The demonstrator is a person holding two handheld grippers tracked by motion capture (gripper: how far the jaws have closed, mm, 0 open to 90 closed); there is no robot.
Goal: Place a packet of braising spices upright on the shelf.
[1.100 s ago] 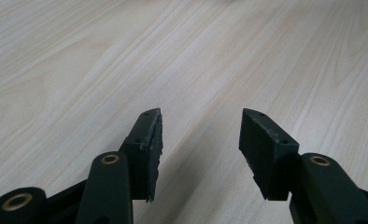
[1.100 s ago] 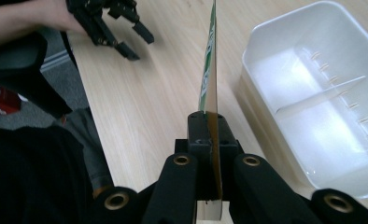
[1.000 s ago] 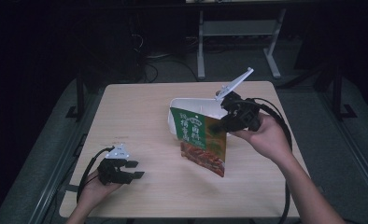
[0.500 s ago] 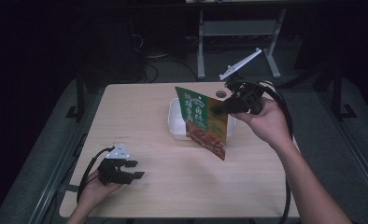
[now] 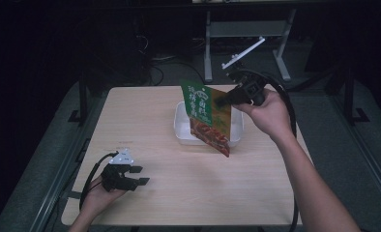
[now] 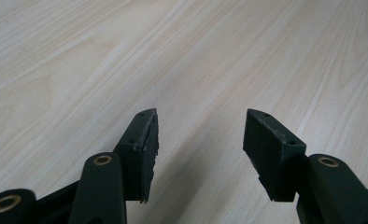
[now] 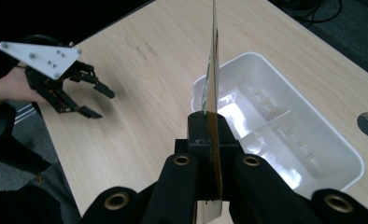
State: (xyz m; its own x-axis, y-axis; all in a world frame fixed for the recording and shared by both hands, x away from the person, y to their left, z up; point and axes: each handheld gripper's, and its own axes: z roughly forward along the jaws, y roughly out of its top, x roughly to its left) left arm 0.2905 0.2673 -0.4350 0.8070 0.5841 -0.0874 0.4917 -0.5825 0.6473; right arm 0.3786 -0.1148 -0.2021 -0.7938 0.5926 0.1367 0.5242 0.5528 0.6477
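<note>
From the high view, I see my right tongs [image 5: 223,100] clamped on the upper edge of a green and orange pouch [image 5: 209,118], which hangs tilted in the air above a white tray [image 5: 181,131]. The pouch's lower corner reaches down in front of the tray's near rim; I cannot tell whether it touches anything. The tray sits right of the middle of the worktop [image 5: 179,193]. My left tongs [image 5: 139,175] rest low at the near left corner of the worktop, well apart from the pouch and tray, with my hand [image 5: 99,193] behind them and the grey plate on top.

In the left gripper view, I look along my left tongs [image 6: 200,135], which stand released with a clear gap and nothing between the pads. Their jaws have just been opening a little further. Bare pale wood of the worktop [image 6: 173,56] lies under and ahead of them.

In the right gripper view, my right tongs [image 7: 212,135] are clenched on the pouch [image 7: 212,79], which I see edge-on as a thin upright strip rising from between the pads. The white tray [image 7: 341,154] lies below and to the right of it, divided by a low inner wall, with nothing in the parts I can see. Farther off at the left, my left tongs [image 7: 100,100] sit spread on the worktop [image 7: 140,140].
</note>
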